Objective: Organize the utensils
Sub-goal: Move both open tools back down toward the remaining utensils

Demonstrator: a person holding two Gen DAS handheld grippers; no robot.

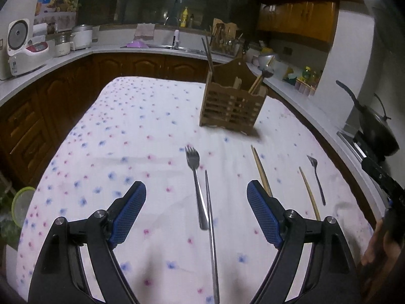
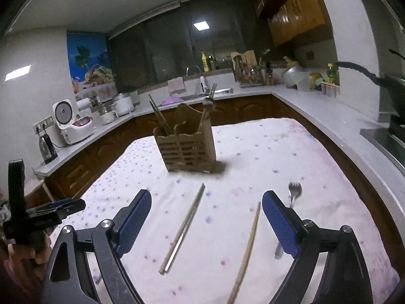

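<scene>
Blue-padded fingers (image 1: 131, 210) of the left gripper (image 1: 196, 210) stand wide apart with nothing held; a steel fork (image 1: 196, 190) and a long metal chopstick (image 1: 211, 233) lie on the floral tablecloth (image 1: 101, 152) between and below them, touching or nearly so.

Right gripper (image 2: 206, 219) also spread wide and empty. Two loose chopsticks lie in its span: a metal-tipped chopstick (image 2: 183, 230) and a pale bamboo chopstick (image 2: 249, 248). A small fork (image 2: 293, 195) sits partly hidden behind the right-hand finger.

Wooden utensil holder (image 1: 231, 101) stands upright further along the table, already holding some chopsticks and a spoon.

Judgement: step in hand is the approach to pick.
- Left: take one item only; fork and chopstick sit so close that a careless close could catch both.
- Close across the handle's middle, pads low to the cloth.
- Avoid pinching fabric.
</scene>
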